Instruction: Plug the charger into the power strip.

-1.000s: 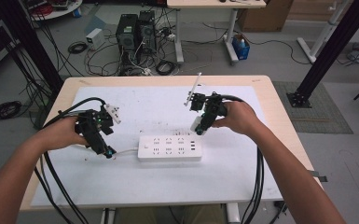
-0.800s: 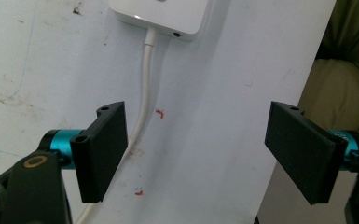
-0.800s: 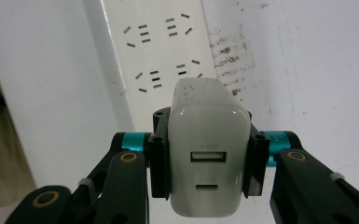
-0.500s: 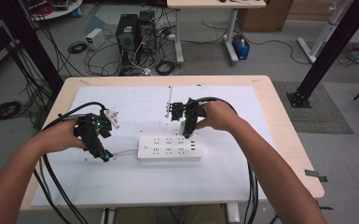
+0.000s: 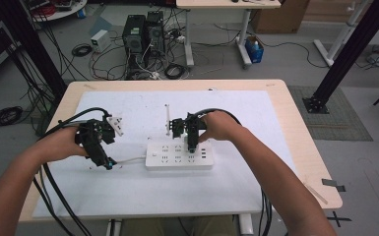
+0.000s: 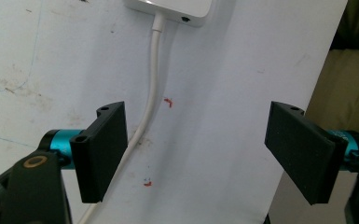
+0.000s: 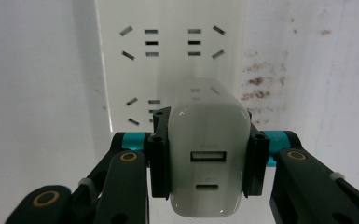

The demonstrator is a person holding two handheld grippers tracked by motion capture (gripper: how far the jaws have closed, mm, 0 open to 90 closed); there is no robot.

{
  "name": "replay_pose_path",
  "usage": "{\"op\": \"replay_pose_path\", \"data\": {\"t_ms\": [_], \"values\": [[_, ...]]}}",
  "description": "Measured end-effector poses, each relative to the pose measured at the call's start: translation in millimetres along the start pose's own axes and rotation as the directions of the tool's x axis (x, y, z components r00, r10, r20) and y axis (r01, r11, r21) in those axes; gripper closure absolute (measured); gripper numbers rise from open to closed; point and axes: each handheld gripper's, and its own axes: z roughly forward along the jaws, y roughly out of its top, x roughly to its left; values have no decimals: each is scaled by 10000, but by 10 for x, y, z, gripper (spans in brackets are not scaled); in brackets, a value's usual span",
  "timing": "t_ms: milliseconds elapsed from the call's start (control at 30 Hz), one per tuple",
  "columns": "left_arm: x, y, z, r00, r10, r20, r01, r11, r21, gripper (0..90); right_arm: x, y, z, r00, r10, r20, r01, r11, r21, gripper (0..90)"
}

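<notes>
A white charger block (image 7: 206,158), with two ports on its facing end and faint lettering too small to read, is pinched between the jaws of the right gripper (image 7: 206,161), directly over the white power strip (image 5: 178,155) lying mid-table on the white sheet (image 5: 142,187). The right hand (image 5: 220,126) holds that gripper pointing downward at the strip. The left gripper (image 6: 205,149), jaws spread wide and empty, hovers above the strip's white cord (image 6: 151,100), just beside its left end, held by the left hand (image 5: 61,143).
</notes>
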Motion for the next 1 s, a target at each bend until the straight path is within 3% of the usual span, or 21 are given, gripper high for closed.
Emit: {"op": "replay_pose_path", "data": {"t_ms": [133,267,333,633,700,767,800,867,900,933,1000], "values": [[-13,-2,25,9999,105,49,-105,9999,14,214,66,34,37,9992,-313,252,306,9991,278,623],[-2,14,43,9999,61,86,-61,10000,23,213,16,44,52,10000,28,-28,-27,9996,295,624],[1,21,41,9999,85,119,-84,10000,-25,214,12,61,120,10000,11,-93,-5,9982,592,625],[22,7,58,9998,36,186,-36,10000,7,214,-40,58,123,9987,389,-335,-374,9983,443,626],[25,10,58,9998,31,218,-31,10000,-21,213,11,74,128,9987,505,-15,-504,9977,460,626],[25,10,60,9997,44,257,-43,10000,-39,214,95,85,133,9987,183,474,-213,9978,628,626],[26,9,60,9996,39,268,-39,10000,-34,214,99,90,135,9987,144,492,-178,9975,689,626],[23,7,57,9997,12,224,-11,10000,-36,214,87,91,136,9990,216,401,-243,9973,687,627],[28,4,50,9997,107,199,-107,9999,18,214,32,76,136,9994,310,135,-317,9977,606,627],[21,3,49,9998,73,195,-74,10000,24,214,-73,39,135,9958,752,-525,-731,9965,415,627],[12,-2,52,9997,63,220,-62,10000,-40,214,-100,29,142,9945,787,-697,-770,9967,269,627]]}}
